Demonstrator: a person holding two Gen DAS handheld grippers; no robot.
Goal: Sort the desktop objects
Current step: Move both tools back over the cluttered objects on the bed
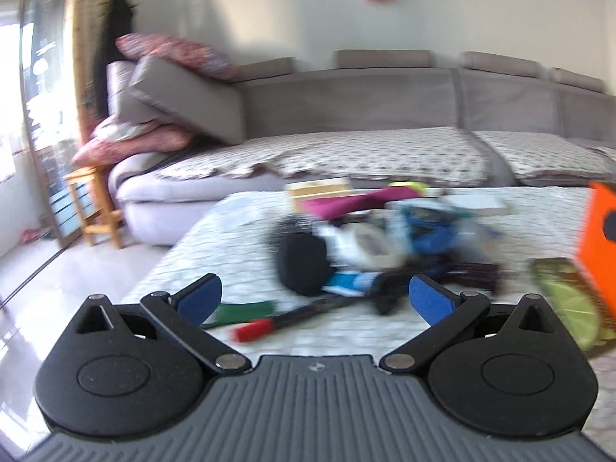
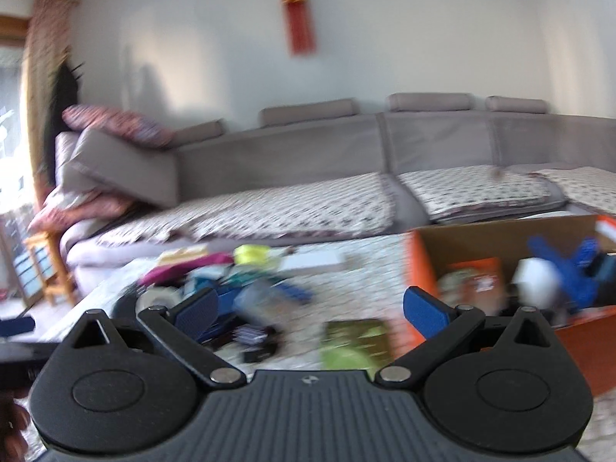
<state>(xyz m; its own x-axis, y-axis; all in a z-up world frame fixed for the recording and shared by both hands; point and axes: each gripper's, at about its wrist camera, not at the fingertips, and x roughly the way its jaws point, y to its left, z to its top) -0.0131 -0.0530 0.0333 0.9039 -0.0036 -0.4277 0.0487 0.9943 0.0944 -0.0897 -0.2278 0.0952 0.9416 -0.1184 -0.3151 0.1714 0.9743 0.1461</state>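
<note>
Grey sectional sofa [image 2: 308,146] w/ patterned seat covers seen along far wall; grey cushions and floral pillows stacked at its left end. Red tasselled knot ornament [image 2: 296,4] hung on white wall above.

Table w/ pale checked cloth [image 1: 215,254] seen in front of sofa. Both views blurred; small items hard to tell.

Orange cardboard box [image 2: 423,246], open-topped, seen on table's right side; blue glove-like item [image 2: 566,269] and white rounded obj. seen inside, rest unclear.

Heap of mixed desktop clutter [image 1: 369,235] seen mid-table, left of box: black round pouch [image 1: 302,265], tape roll, magenta flat item, blue bits. Flat green packet w/ lime picture [image 1: 566,296] seen on cloth between heap and box, just beside box. Red-and-black pen-like stick [image 1: 269,323] and green strip seen at near edge of heap, apart from it.

Left gripper [image 1: 313,298]: blue-padded fingers spread wide, nothing held, held above near edge of table, aimed at heap.

Right gripper [image 2: 310,308]: fingers likewise spread wide, nothing held, held above cloth, green packet seen between fingers.
</note>
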